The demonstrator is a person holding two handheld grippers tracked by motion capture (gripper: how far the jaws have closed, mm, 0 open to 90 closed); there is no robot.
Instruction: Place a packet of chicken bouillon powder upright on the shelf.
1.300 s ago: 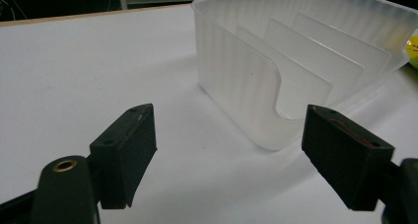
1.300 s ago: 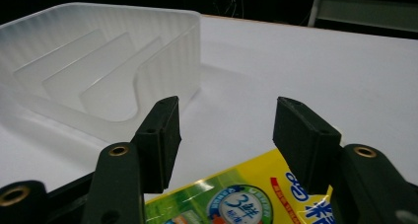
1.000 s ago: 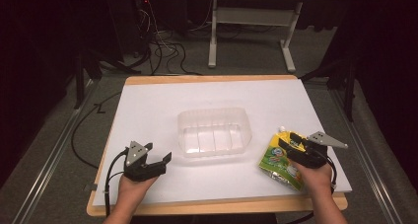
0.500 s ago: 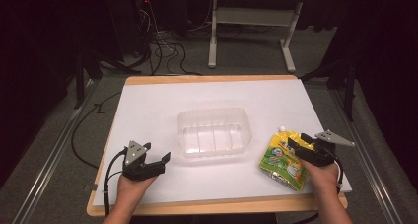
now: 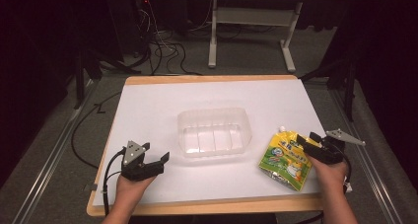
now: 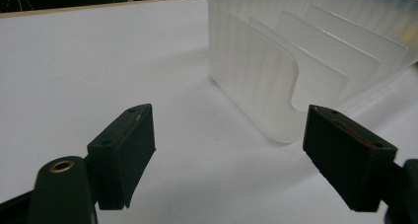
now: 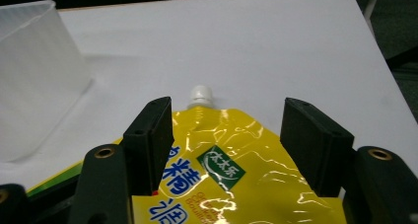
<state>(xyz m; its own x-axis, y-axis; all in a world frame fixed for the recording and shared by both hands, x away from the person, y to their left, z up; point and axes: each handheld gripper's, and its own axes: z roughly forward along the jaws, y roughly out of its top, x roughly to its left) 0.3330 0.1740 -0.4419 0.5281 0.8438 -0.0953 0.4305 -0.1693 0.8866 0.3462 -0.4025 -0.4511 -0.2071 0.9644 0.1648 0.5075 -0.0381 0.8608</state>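
A yellow spouted pouch [image 5: 285,160] lies flat on the white table [image 5: 162,100], right of a clear plastic bin [image 5: 213,113] with dividers. My right gripper [image 5: 308,139] hovers at the pouch's right edge. It is open, and its jaws have just been opening. In the right gripper view the pouch [image 7: 222,169] lies under and between the jaws of the right gripper [image 7: 236,120], pads off it, white cap pointing away. My left gripper [image 5: 156,152] rests open near the front left. The left gripper [image 6: 226,130] has nothing between its jaws and faces the bin's wall [image 6: 256,66].
The bin [image 7: 34,76] stands mid-table with bare white surface all around it. A wooden rim [image 5: 207,204] borders the table's front. Cables [image 5: 157,51] and desk legs [image 5: 213,41] sit on the floor beyond the far edge.
My right gripper has slid to the right across the pouch toward its right edge, and the pouch has stayed flat. The left hand has kept still.
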